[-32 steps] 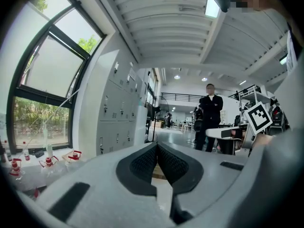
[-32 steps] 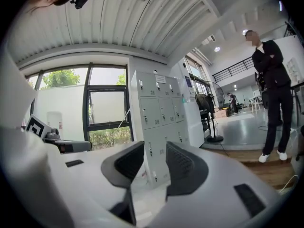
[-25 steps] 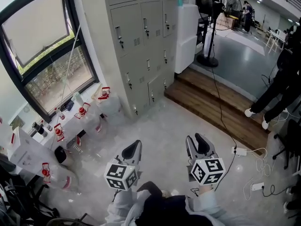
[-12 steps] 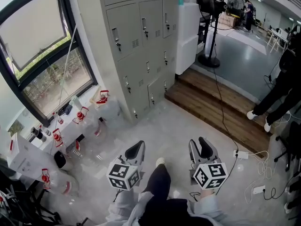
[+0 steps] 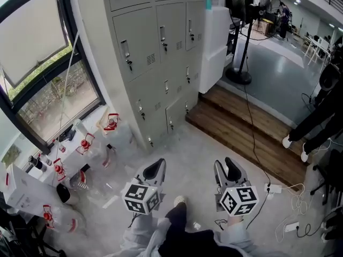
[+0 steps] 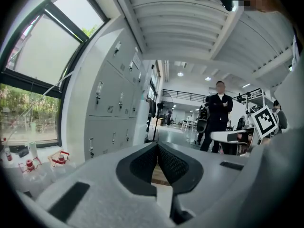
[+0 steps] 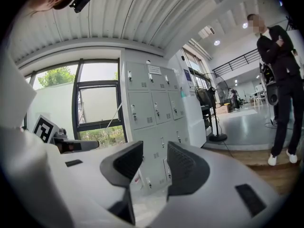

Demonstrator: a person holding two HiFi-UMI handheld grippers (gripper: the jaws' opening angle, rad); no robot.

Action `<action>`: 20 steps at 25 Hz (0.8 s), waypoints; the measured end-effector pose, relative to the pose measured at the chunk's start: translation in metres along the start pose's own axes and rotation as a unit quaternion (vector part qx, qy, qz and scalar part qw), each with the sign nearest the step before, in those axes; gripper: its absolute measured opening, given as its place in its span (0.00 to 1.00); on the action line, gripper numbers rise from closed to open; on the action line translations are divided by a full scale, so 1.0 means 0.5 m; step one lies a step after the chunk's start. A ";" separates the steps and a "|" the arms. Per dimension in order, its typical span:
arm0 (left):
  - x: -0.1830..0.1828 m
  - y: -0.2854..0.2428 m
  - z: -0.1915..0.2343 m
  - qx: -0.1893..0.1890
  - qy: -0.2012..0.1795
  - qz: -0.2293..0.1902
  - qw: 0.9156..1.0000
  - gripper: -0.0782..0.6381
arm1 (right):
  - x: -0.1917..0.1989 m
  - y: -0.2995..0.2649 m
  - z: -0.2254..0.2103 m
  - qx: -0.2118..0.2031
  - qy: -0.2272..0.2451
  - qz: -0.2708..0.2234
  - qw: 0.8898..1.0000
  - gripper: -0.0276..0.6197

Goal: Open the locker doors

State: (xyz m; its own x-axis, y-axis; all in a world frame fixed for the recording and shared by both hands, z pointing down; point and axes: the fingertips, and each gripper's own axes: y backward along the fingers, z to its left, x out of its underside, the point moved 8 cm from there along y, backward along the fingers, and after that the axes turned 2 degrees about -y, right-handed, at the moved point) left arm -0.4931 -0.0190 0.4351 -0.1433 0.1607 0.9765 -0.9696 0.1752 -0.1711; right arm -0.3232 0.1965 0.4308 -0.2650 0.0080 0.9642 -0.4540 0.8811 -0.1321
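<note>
Lockers [image 5: 155, 52] nearer (upright, fronts toward grippers) | left gripper [image 5: 153, 169] closed | right gripper [image 5: 228, 168] parted

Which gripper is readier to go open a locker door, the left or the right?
Probably the right gripper: its jaws are apart and point at the lockers. The left gripper is shut and aims past them. Both are far off.

Place: open-plan office or workshop hall.
Lockers [image 5: 161, 52]: grey metal bank for staff storage.
Left of lockers: big window [image 5: 43, 63], water jugs [image 5: 110, 125] on the floor.
Right of lockers: pedestal fan [image 5: 244, 15], wooden step [image 5: 241, 127], desks [image 5: 317, 43] beyond.
Before lockers: power strip [image 5: 273, 188].
</note>
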 end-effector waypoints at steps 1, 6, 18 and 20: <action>-0.011 -0.023 0.014 0.002 -0.003 0.001 1.000 0.12 | -0.009 -0.025 -0.007 0.001 -0.001 -0.001 1.000 0.26; -0.064 -0.136 0.092 0.005 -0.020 -0.002 1.000 0.12 | -0.051 -0.159 -0.036 -0.001 -0.003 -0.007 1.000 0.26; -0.112 -0.296 0.252 -0.005 -0.010 -0.025 1.000 0.12 | -0.088 -0.393 -0.063 -0.019 -0.006 -0.010 1.000 0.26; -0.109 -0.299 0.262 -0.008 -0.008 -0.020 1.000 0.12 | -0.084 -0.411 -0.059 -0.024 -0.011 -0.002 1.000 0.26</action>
State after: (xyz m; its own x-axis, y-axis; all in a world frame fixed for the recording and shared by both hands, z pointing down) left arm -0.3665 -0.1811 0.4246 -0.1076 0.1381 0.9846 -0.9712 0.1971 -0.1338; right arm -0.1935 0.0291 0.4243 -0.2818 -0.0062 0.9595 -0.4146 0.9026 -0.1159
